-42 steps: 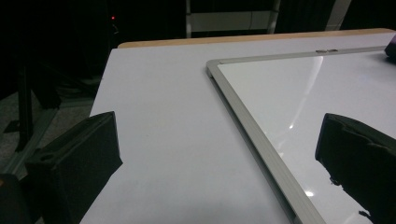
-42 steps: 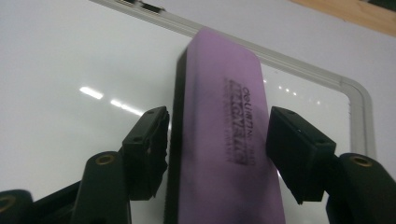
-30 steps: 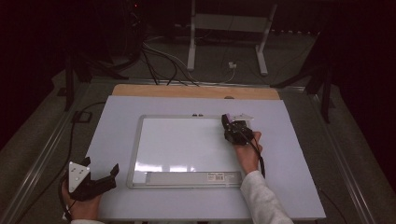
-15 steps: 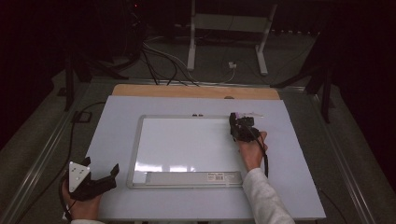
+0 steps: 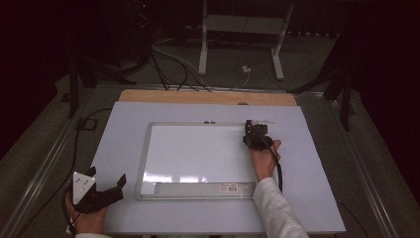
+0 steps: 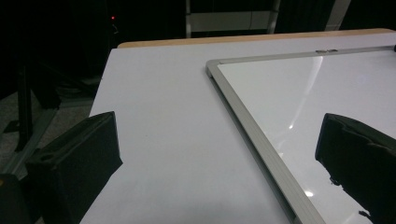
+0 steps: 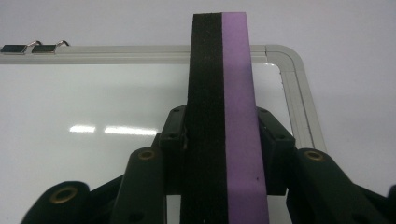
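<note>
Two claws are at work over the worktop. The right claw is clamped on an eraser block, black on one side and purple on the other, pinched between both jaws and standing up past the fingertips. Against the earlier frames this claw has slid from inside the whiteboard toward the board's far right corner; it now sits over the right frame edge, with the rounded corner of the frame just beyond and to the right of the eraser tip. The grip itself looks unchanged, tight on the block. Just ahead of it and off to the left, two small hanger clips lie on the top frame rail. Beneath and to the left of the jaws spreads the board's glossy white face, with lamp glare on it.

The left claw has kept its place at the near left corner of the worktop, jaws spread wide with nothing between them. Between its fingers lies bare worktop and, toward its right jaw, the whiteboard's left frame rail running diagonally. Beyond the worktop's far wooden edge, cables and a white stand are on the floor
</note>
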The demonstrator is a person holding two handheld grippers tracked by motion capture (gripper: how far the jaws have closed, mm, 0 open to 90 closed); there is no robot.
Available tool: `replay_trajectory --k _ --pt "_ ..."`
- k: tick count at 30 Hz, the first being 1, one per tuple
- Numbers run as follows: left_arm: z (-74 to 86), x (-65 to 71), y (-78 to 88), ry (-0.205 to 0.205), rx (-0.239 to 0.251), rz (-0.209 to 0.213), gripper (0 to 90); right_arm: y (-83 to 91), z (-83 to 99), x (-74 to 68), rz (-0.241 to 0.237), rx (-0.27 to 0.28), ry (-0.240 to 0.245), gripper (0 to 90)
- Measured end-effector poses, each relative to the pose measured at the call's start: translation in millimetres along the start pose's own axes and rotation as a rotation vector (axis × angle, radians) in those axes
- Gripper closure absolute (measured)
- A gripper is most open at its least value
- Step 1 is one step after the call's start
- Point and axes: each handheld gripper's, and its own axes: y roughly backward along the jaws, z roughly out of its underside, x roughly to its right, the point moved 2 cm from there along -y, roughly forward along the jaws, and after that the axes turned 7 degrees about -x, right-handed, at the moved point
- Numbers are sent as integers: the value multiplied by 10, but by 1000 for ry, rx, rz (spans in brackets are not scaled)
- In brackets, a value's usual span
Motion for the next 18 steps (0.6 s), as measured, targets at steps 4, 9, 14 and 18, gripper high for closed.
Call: replay_trajectory --k 4,9,14,18 --pt "0 -1 -1 0 1 0 7 -29 1 38 -20 3 12 423" --pt "-1 0 1 0 1 -1 7 105 -39 78 -116 59 32 179" --pt "-3 -1 5 0 5 -2 7 301 -66 108 -181 111 96 72" --pt "-4 0 4 2 7 0 7 410 -30 162 -197 118 141 2"
